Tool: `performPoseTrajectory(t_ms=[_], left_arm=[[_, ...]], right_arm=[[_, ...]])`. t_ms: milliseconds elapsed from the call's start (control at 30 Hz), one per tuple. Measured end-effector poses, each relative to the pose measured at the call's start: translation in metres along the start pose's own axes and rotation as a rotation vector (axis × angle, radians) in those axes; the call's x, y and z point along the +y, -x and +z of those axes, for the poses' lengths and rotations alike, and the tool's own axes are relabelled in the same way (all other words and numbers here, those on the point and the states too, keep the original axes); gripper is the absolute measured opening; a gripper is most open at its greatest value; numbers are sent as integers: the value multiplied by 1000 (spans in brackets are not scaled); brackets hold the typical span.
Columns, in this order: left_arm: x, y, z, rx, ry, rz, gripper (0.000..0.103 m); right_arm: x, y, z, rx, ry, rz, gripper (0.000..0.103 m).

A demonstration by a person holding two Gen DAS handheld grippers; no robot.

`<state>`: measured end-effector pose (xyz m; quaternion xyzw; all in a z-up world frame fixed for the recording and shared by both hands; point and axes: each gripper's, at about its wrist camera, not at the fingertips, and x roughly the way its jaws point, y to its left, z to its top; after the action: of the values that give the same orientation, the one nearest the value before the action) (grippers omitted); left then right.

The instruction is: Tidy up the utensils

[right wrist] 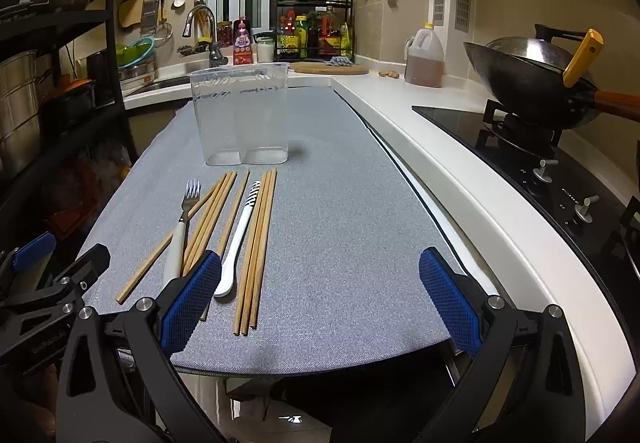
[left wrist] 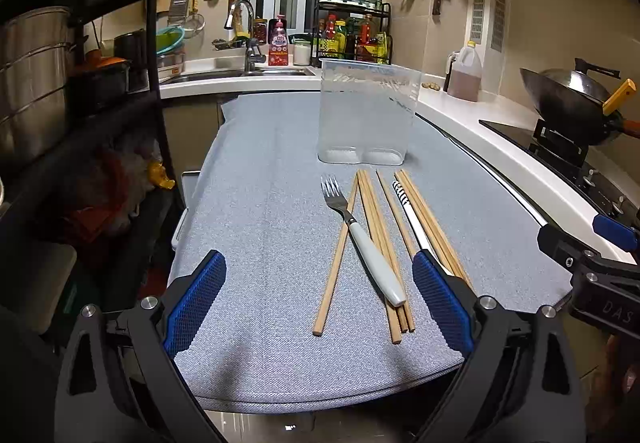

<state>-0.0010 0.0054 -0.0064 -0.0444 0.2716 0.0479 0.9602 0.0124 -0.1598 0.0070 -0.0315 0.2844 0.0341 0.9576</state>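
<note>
Covering the kitchen worktop [left wrist: 460, 103], a grey mat [left wrist: 260, 203] carries fork [left wrist: 360, 231] and chopsticks [right wrist: 256, 243] ahead of both wide-open, empty claws, left claw [left wrist: 320, 295], right claw [right wrist: 320, 291].

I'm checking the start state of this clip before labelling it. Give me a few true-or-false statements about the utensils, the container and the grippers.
1. The clear container stands upright and empty. True.
2. The fork lies inside the container. False: it lies on the grey mat, across the chopsticks.
3. The left gripper holds a chopstick. False: its jaws are open and empty.
4. The right gripper is open and empty. True.
5. A white spoon lies among the chopsticks. True.
</note>
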Motion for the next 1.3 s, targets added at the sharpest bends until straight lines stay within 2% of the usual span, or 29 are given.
performPoseTrajectory(t_ms=[400, 533, 1300], left_arm=[[-5, 0, 1, -1, -3, -2, 91], [-6, 0, 1, 0, -4, -2, 91], [-9, 2, 1, -5, -7, -3, 91]], right_arm=[[-5, 2, -1, 3, -18, -9, 96], [-5, 2, 0, 3, -15, -7, 91], [-4, 8, -2, -21, -9, -6, 82]])
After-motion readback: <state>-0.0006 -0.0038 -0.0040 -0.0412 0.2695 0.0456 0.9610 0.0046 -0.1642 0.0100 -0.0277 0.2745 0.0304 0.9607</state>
